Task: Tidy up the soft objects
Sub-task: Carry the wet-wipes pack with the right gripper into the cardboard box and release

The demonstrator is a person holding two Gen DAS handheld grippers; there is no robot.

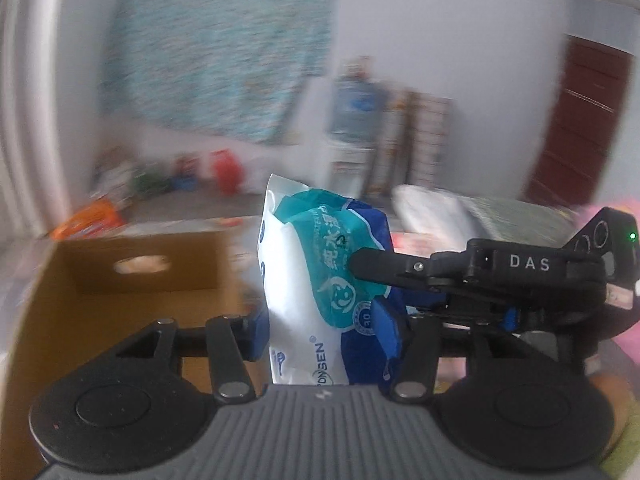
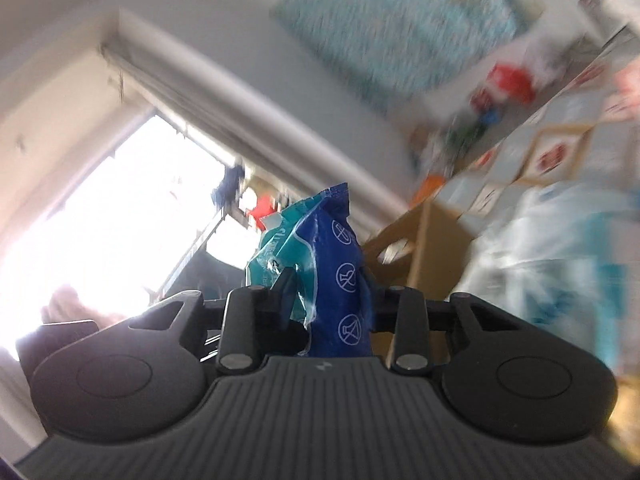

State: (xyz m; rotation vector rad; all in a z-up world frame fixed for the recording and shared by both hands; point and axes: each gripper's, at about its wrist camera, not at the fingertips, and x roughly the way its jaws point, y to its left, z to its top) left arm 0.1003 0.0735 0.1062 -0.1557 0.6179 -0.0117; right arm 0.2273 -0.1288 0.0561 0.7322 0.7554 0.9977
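A soft pack of wet wipes (image 1: 320, 280), white, teal and blue, stands upright between the blue pads of my left gripper (image 1: 326, 330), which is shut on it. My right gripper (image 1: 360, 266) reaches in from the right and presses on the same pack. In the right wrist view the right gripper (image 2: 324, 304) is shut on the pack's blue side (image 2: 336, 272). An open cardboard box (image 1: 100, 276) sits just left of the pack, with a hand-hole in its far wall. It also shows in the right wrist view (image 2: 424, 248).
Soft white and green packs (image 1: 460, 212) lie behind on the right, with pink cloth (image 1: 624, 336) at the far right. An orange packet (image 1: 88, 224) lies beyond the box. A patterned table cover (image 2: 552, 152) and another pale pack (image 2: 560, 248) show in the right wrist view.
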